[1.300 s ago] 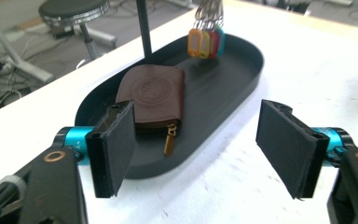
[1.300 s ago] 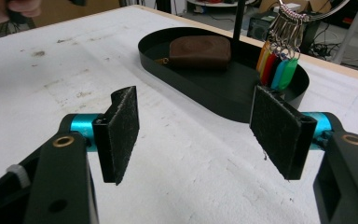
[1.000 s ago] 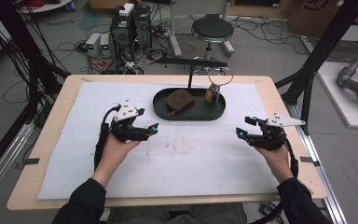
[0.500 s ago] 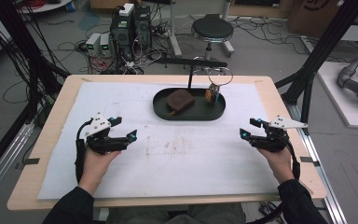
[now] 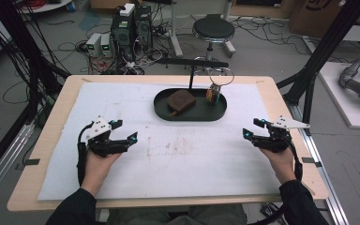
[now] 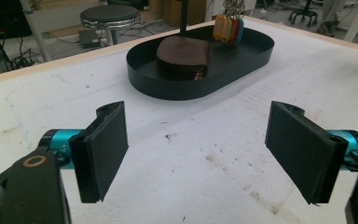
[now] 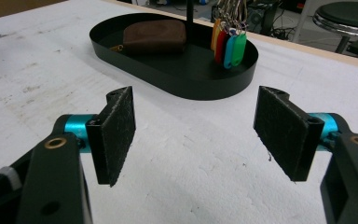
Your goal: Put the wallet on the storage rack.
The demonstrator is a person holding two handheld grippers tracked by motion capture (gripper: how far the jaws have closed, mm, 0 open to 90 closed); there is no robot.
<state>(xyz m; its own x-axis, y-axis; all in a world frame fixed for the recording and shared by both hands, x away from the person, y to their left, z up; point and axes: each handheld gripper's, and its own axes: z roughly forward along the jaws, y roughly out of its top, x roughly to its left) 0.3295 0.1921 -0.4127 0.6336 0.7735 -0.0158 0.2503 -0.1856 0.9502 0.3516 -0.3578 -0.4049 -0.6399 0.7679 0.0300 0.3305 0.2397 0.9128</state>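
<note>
A black oval tray sits at the back middle of the white mat. In it lie a brown pouch and a bunch of coloured key tags hanging from a thin black stand. My left gripper rests low at the left of the mat, open and holding nothing, pointing toward the tray. Its pads stand wide apart. My right gripper is at the right, open, its jaws just having opened a little more with nothing between its pads. The tags and pouch lie ahead of it.
The white mat covers most of the wooden table and carries faint brown stains in the middle. Behind the table stand a round stool, computer cases and cables. Black frame posts rise at both sides.
My left hand has moved left and down, away from the tray, to the left part of the mat. The right hand has hardly moved.
</note>
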